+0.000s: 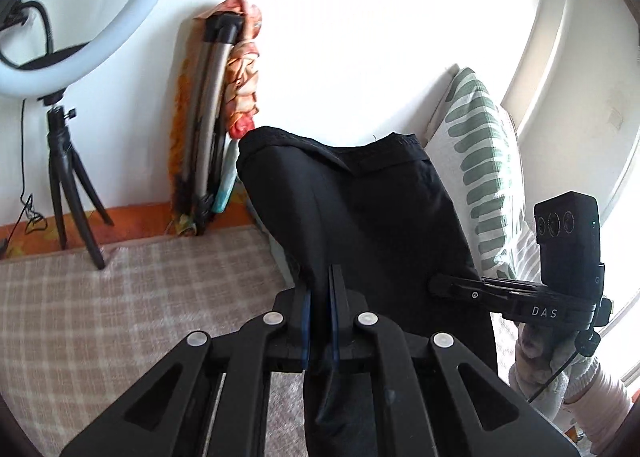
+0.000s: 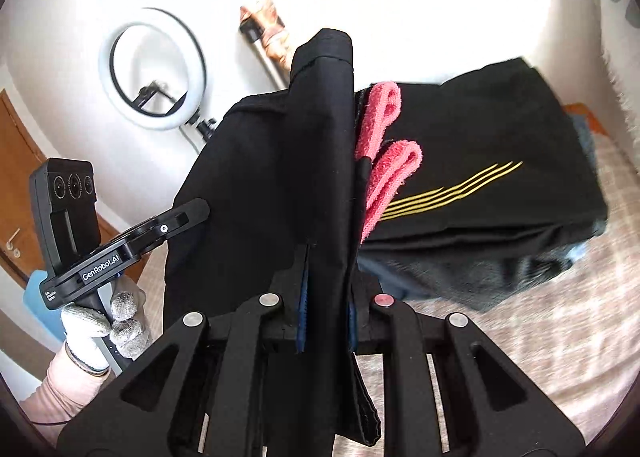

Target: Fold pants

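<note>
Pants (image 1: 360, 217), black, lifted off a checked bedcover (image 1: 140, 297) and hanging as one dark sheet between two handheld tools; no part seen touching the cover below. Beyond, on the far right of the bed, a stack of folded dark clothes (image 2: 500, 161) with gold stripes and a pink looped cord (image 2: 384, 161) lying across its near edge. Against the far wall, a ring light (image 1: 80, 37) on a small tripod at left and a leaf-patterned pillow (image 1: 476, 161) at right. Left gripper (image 1: 320, 297) narrowed to a sliver, pinching one edge of the cloth between blue pads. Right gripper (image 2: 328, 281) clamped slightly wider on a thicker fold, perhaps the waistband. Gloved hand (image 2: 104, 321) visible on the left tool's handle. Judged step: raising and spreading the garment before laying it down. Best done by keeping both grips level and apart so the cloth hangs taut without twist, lowering the free end first onto bare cover, clear of the finished stack, and only then loosening either clamp.
</note>
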`<state>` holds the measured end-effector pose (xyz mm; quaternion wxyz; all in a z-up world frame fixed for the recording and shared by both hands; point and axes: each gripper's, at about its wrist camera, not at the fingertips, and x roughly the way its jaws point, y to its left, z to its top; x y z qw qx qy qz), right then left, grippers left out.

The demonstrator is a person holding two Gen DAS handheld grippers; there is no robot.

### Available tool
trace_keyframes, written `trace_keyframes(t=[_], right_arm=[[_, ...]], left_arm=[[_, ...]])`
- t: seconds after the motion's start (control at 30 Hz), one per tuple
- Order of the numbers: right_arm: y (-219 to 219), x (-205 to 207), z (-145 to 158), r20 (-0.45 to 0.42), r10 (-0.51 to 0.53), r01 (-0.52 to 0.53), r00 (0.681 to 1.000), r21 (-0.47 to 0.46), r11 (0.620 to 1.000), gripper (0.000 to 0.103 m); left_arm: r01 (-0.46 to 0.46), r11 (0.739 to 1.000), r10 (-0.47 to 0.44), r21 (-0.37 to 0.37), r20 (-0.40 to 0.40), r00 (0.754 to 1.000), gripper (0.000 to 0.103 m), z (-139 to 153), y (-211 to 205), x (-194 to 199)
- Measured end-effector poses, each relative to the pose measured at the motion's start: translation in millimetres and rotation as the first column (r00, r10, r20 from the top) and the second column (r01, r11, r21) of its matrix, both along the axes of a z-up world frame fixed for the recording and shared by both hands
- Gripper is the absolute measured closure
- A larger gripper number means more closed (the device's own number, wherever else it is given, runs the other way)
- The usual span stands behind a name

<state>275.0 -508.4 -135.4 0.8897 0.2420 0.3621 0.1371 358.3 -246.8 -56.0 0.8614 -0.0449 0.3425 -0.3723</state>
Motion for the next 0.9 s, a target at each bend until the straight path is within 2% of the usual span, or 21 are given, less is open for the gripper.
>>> trace_keyframes(t=[0.27,0.47,0.6,0.7,0.8,0.9], right_arm=[[-34,19,13,0.002,-0.040,0.040,0.999,-0.003,0.999,0.088],[-58,34,20,-0.003,-0.052,0.052,0.999,0.047,0.998,0.088],[-63,52,22,-0.012,-0.070,0.071,0.997,0.019,0.997,0.088],[-72,64,14,-0.037,-0.066,0.067,0.997,0.017,0.998,0.088],[-85,76,-6,-0.078,-0.068,0.070,0.995,0.021,0.997,0.088],[-95,90,-31,-0.175,-0.111,0.108,0.978,-0.027,0.994,0.081]], left_arm=[[0.017,0.999,-0.018,-0.043,-0.007,1.000,0.099,11,-46,31],[0.012,0.998,-0.011,-0.054,0.009,1.000,0.099,25,-63,50],[0.009,0.999,-0.008,-0.050,0.020,1.000,0.099,33,-75,63],[0.017,0.999,-0.017,-0.034,0.026,1.000,0.099,30,-90,72],[0.023,0.999,-0.023,-0.032,-0.003,1.000,0.099,17,-105,83],[0.016,1.000,-0.018,-0.026,-0.048,0.999,0.099,-5,-121,97]])
